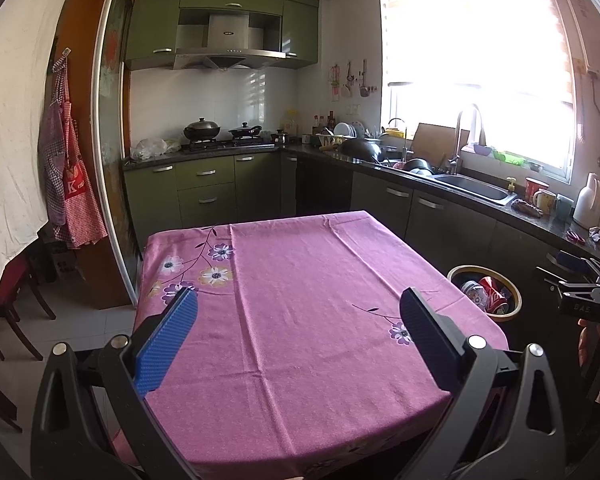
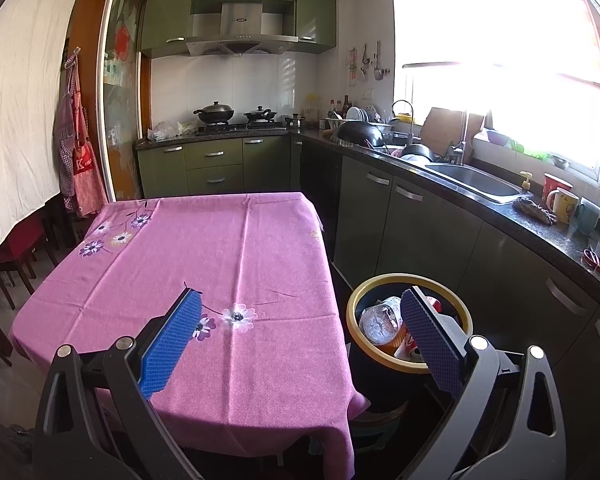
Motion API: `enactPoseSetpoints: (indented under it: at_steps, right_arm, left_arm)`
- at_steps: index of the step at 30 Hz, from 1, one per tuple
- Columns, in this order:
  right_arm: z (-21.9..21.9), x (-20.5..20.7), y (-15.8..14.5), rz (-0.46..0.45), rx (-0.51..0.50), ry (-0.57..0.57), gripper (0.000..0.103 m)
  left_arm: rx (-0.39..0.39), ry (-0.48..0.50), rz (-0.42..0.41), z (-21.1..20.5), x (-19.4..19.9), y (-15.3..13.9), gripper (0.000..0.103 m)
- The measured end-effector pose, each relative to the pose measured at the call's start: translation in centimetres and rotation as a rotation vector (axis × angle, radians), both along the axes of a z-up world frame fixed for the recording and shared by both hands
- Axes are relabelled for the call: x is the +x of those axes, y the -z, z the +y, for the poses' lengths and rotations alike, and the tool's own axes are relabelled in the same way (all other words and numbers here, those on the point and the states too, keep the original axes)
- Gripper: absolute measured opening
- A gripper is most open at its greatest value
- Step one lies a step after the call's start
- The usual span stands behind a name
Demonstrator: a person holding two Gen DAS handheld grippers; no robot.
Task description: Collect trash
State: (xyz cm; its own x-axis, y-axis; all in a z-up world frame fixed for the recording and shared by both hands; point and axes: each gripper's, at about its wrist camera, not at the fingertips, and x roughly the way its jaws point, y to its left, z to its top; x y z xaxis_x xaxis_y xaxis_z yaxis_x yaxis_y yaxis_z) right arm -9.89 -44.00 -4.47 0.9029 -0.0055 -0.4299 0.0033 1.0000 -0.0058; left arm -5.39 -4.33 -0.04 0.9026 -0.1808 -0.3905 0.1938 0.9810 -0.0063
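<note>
Both grippers hover empty, jaws apart. Left gripper (image 1: 298,320) faces the bare pink tablecloth (image 1: 300,280). Right gripper (image 2: 300,320) is nearer the trash bin (image 2: 354,322), beside the table's right edge, holding crushed cans and a bottle.

the right gripper (image 2: 300,320) hangs with its 2 blue-padded fingers (image 2: 172,336) spread wide over the pink floral tablecloth (image 2: 228,248). just beside the table, a yellow-rimmed bin (image 2: 354,320) holds a crushed plastic bottle (image 2: 380,320) and red can (image 2: 408,346).
</note>
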Motion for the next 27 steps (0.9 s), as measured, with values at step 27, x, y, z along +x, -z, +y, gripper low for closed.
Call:
enactPoseSetpoints:
  at_steps: [27]
  right_arm:
    - [0.7, 4.7, 1.4, 0.062, -0.003, -0.071, 0.098]
  left_arm:
    - [0.025, -0.053, 0.074, 1.3, 6.2, 1.3, 0.096]
